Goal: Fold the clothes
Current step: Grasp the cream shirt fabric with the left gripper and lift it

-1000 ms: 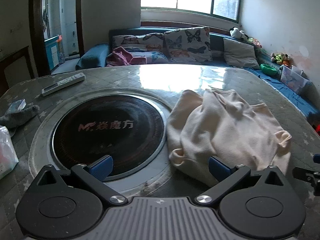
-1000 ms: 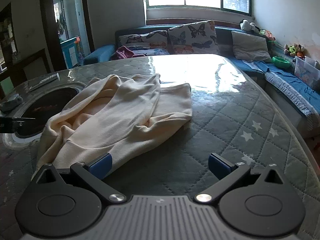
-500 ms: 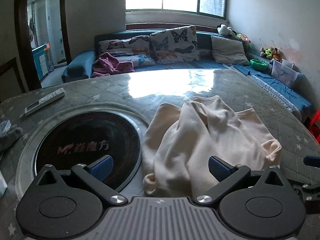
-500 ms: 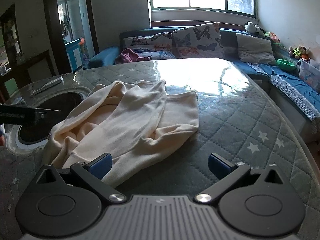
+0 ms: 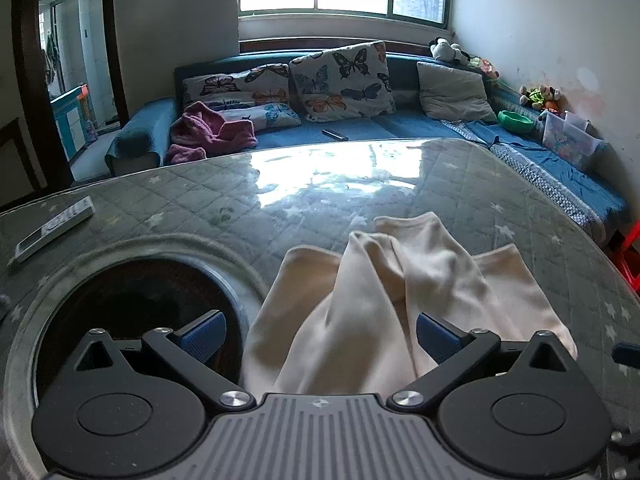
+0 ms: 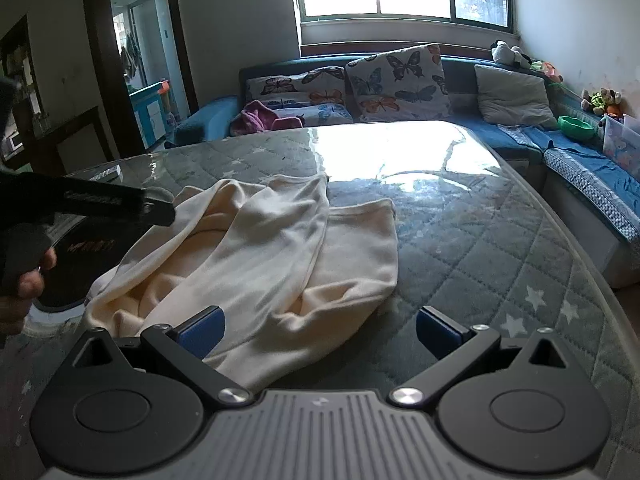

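Fingers of the left gripper (image 5: pixel 319 338) are standing wide apart in the left wrist view, holding nothing. The cream shirt (image 5: pixel 384 304) is lying crumpled on the quilted table (image 5: pixel 200 204), between and just past them. A green bowl (image 5: pixel 516 121) is sitting on the blue sofa (image 5: pixel 400 130); what is inside is hidden.

In the right wrist view, the right gripper (image 6: pixel 319 332) is also standing wide open and empty. The left blue pad (image 6: pixel 202 332) is sitting over the shirt's (image 6: pixel 260 256) near edge. A hand (image 6: pixel 24 280) is holding the left gripper at the far left.

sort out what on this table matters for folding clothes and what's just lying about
For the job:
cream garment
left gripper, open
right gripper, open

Lying about:
remote control
round dark hotplate
pink garment on the sofa
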Tool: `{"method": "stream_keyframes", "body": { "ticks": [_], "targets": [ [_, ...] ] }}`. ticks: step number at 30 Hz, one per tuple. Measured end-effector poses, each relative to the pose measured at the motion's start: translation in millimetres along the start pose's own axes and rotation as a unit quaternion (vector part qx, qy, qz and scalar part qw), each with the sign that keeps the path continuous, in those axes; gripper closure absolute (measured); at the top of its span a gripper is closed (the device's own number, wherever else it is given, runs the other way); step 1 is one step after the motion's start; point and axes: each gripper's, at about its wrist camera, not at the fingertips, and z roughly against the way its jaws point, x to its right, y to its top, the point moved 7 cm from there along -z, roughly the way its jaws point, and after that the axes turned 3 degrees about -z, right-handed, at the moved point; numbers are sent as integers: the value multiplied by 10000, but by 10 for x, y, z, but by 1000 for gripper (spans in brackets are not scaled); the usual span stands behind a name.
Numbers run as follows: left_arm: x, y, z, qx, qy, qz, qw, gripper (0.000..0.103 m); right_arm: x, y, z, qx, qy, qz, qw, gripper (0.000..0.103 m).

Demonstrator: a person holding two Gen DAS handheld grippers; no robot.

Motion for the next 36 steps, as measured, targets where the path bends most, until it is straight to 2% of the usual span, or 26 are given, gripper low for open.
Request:
{"method": "stream_keyframes", "body": {
  "ticks": [7, 12, 14, 15, 16, 17, 19, 25, 32, 36],
  "targets": [
    [103, 143, -261, -86, -127, -182, 9997, 14, 8, 142, -133, 2, 55, -8, 10000, 0],
    [140, 144, -409, -220, -292, -205, 9991, 34, -18, 184, -205, -40, 117, 35, 9999, 1],
    [134, 130, -437, -237, -382, -213, 9988, 60, -19, 193, -246, -71, 119, 48, 9999, 2],
    [127, 122, -446, -244, -451, -203, 9985, 68, -17, 200, -261, -84, 129, 39, 9999, 3],
    [116, 123, -449, -230, -497, -177, 9983, 80, -14, 207, -275, -101, 138, 28, 9998, 3],
    [94, 120, -438, -193, -522, -151, 9983, 87, -12, 215, -289, -117, 146, 19, 9998, 3],
    [42, 110, -393, -98, -552, -123, 9984, 94, -21, 247, -315, -120, 150, 49, 9998, 4],
    [-195, 117, -99, 257, -509, 136, 9983, 95, -106, 383, -432, -136, 241, 186, 9994, 8],
    [-561, 21, 239, 487, -313, 567, 9967, 95, -362, 561, -690, -186, 459, 450, 9978, 11],
    [-776, -116, 445, 583, -218, 825, 9946, 95, -482, 634, -907, -271, 494, 555, 9969, 19]
  ]
}}
